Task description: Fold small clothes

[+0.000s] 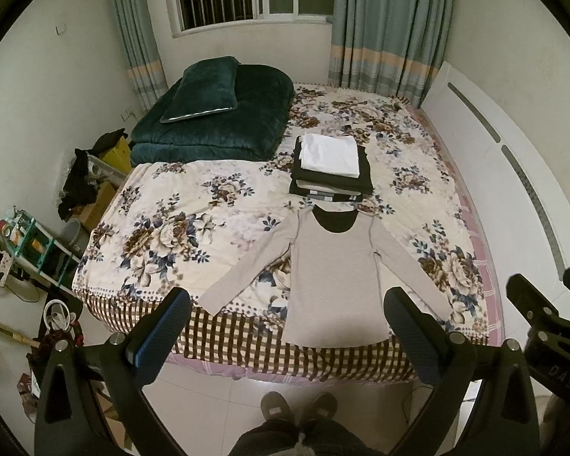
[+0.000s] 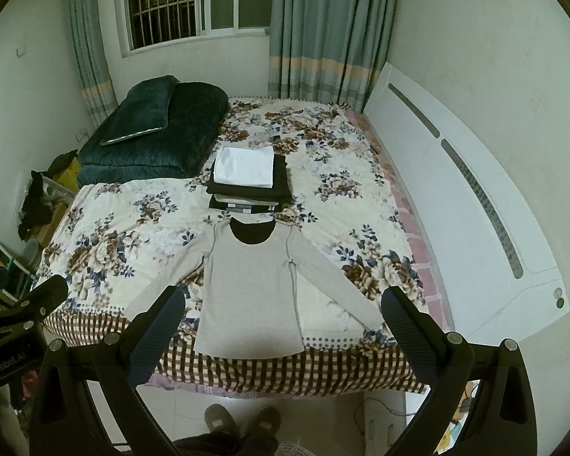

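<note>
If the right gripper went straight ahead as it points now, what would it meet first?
Probably the beige long-sleeved top spread flat on the bed; the open right gripper frames it. Depth is unclear.

Your two wrist cameras look down from the foot of the bed (image 1: 247, 345), held well back. Both share the whole bed, the window (image 2: 178, 3) and your feet below.
</note>
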A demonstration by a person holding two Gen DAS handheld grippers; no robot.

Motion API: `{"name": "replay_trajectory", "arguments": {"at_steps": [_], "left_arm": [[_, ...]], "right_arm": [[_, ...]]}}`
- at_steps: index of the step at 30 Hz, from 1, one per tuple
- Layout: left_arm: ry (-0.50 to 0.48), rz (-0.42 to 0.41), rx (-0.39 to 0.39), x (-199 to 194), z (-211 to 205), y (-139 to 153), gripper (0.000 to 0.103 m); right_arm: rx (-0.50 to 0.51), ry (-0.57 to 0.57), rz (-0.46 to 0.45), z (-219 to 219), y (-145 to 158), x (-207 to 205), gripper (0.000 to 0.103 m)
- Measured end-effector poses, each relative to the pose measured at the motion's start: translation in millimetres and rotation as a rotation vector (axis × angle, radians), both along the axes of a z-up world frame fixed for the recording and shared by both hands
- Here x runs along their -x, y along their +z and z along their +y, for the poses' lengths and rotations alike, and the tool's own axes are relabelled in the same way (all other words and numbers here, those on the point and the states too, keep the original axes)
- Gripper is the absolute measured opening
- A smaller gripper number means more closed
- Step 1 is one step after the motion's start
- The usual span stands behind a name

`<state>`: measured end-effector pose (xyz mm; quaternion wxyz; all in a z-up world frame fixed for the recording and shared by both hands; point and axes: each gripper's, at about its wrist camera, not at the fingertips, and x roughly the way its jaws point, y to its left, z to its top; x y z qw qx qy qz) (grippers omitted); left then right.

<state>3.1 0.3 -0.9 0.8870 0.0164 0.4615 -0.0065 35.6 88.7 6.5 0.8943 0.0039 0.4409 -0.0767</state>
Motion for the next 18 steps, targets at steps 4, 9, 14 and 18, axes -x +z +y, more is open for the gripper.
{"name": "replay_trajectory", "arguments": {"at_steps": [4,9,14,18], "left_arm": [[0.025,-0.025,-0.042,-27,-14,-9,0.103],[0.019,-0.049,-0.11,-67,-26,-60,0.103],[0.009,0.018,-0.161,-117,-43,-148,0.103],[0.023,0.152,-0.174,-162,-71,-241,0.103]], "right_arm": [[-0.021,-0.071,0.031,-13,-30,-19,0.103],[-0.073,-0.267,0.1,-78,-105,-41,0.103],[-0.148,-0.481,0.192,-175,-220,-56,0.103],[-0.249,-0.62,0.274,-259,-330,-71,0.103]]}}
